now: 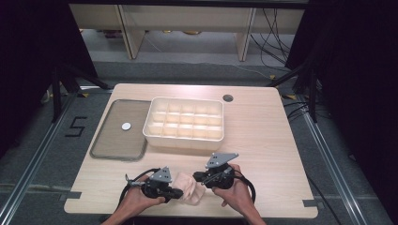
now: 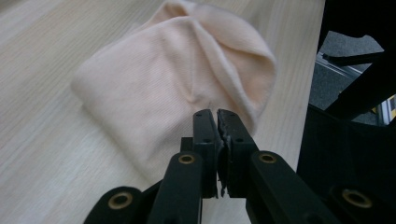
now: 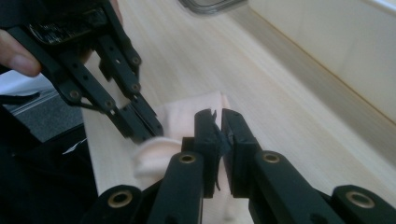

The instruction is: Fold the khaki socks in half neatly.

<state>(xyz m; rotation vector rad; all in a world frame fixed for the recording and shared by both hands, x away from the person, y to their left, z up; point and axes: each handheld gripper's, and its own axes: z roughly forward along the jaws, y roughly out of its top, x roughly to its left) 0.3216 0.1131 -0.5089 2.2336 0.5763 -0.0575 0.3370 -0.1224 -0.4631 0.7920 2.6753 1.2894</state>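
A folded peach cloth point(image 1: 187, 186) lies near the table's front edge, between my two grippers. My left gripper point(image 1: 177, 193) comes at it from the left. In the left gripper view its jaws point(image 2: 217, 114) are pressed together at the cloth's near edge point(image 2: 177, 79), and creases in the fabric run toward the tips. The right gripper view shows the left gripper point(image 3: 144, 130) with its tips on a raised fold of the cloth point(image 3: 187, 116). My right gripper point(image 1: 197, 177) is at the cloth's right side; its jaws point(image 3: 218, 114) are shut just above the fabric, with nothing seen between them.
A white box point(image 1: 184, 140) with several empty compartments stands in the middle of the table. Its grey lid point(image 1: 117, 140) lies flat to the left, with a white disc point(image 1: 126, 126) on it. A cable hole point(image 1: 228, 98) sits at the back.
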